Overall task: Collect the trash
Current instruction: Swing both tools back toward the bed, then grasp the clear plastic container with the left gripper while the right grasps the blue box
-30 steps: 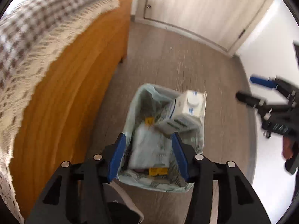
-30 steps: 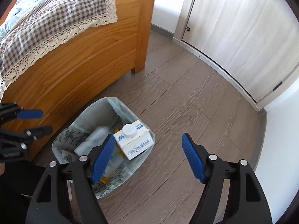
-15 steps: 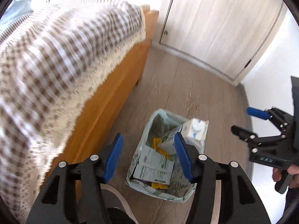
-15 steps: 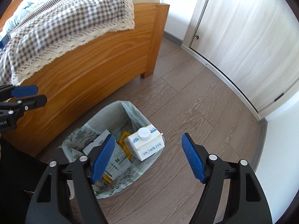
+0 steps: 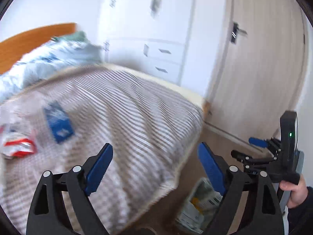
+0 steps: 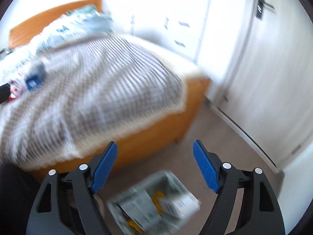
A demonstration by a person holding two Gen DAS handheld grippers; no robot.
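Both views are motion-blurred. A bin with a pale bag [image 6: 148, 201] stands on the floor by the bed, holding a white carton [image 6: 180, 205] and papers; it shows in the left wrist view [image 5: 197, 207] too. On the checked bedspread [image 5: 117, 113] lie a blue packet [image 5: 58, 125] and a red-and-white wrapper [image 5: 17, 146]; the packet shows in the right wrist view [image 6: 34, 78]. My left gripper [image 5: 155, 166] is open and empty above the bed's edge. My right gripper [image 6: 155, 168] is open and empty above the bin; it also shows in the left wrist view [image 5: 248, 146].
The wooden bed frame [image 6: 160, 125] borders the bin on the left. A white wardrobe with drawers [image 5: 156, 45] and a pale door [image 5: 260, 68] stand behind. Blue bedding [image 5: 49, 58] lies at the head of the bed.
Both grippers have swung up from the bin towards the bed top. The left gripper has opened wider. The carton stays in the bin.
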